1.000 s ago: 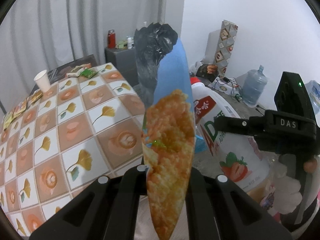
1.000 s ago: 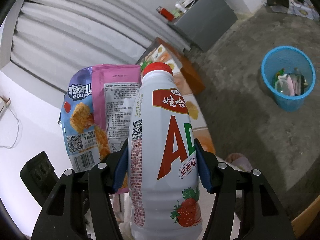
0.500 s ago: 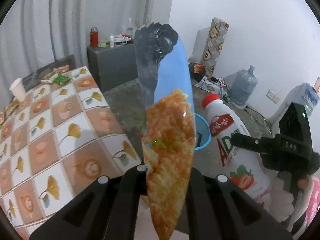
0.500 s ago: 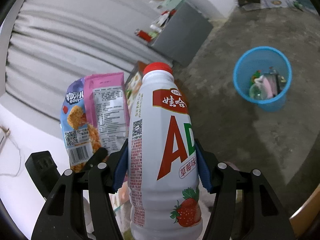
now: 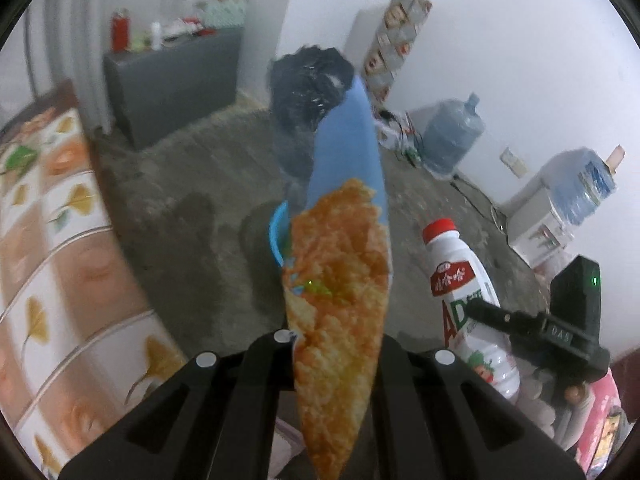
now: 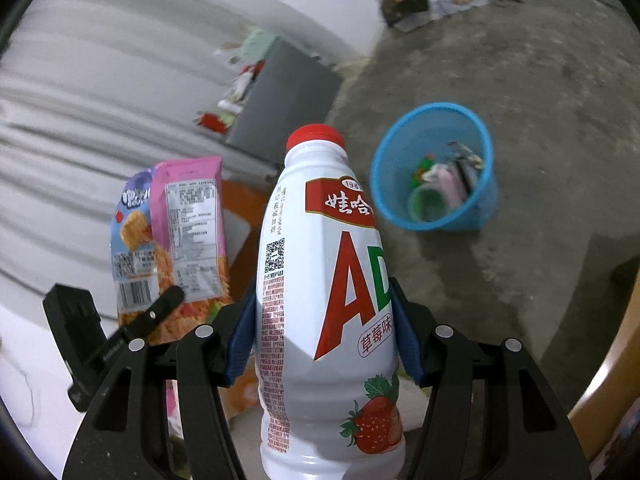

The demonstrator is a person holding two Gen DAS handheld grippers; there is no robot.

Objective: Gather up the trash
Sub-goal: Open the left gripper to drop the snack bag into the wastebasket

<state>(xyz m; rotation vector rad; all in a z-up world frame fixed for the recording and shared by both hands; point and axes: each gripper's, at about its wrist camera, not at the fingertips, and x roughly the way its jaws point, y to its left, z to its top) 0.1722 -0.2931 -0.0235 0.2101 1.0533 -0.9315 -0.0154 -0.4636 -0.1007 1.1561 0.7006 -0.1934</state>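
Note:
My left gripper is shut on the snack bags, seen edge-on with a blue top and an orange crisp picture; the right wrist view shows them as a blue bag and a pink bag held together. My right gripper is shut on a white strawberry drink bottle with a red cap, also visible in the left wrist view as the bottle. A blue bin with several pieces of rubbish stands on the floor ahead of the bottle; its rim peeks out behind the bags.
A table with a ginkgo-leaf cloth runs along the left. A grey cabinet stands against the curtain. Water jugs, a tall patterned box and clutter line the far wall. Bare concrete floor surrounds the bin.
Both grippers have swung away from the table toward the floor and dipped lower. The blue bin has grown nearer and more central in the right wrist view. Both grips are unchanged.

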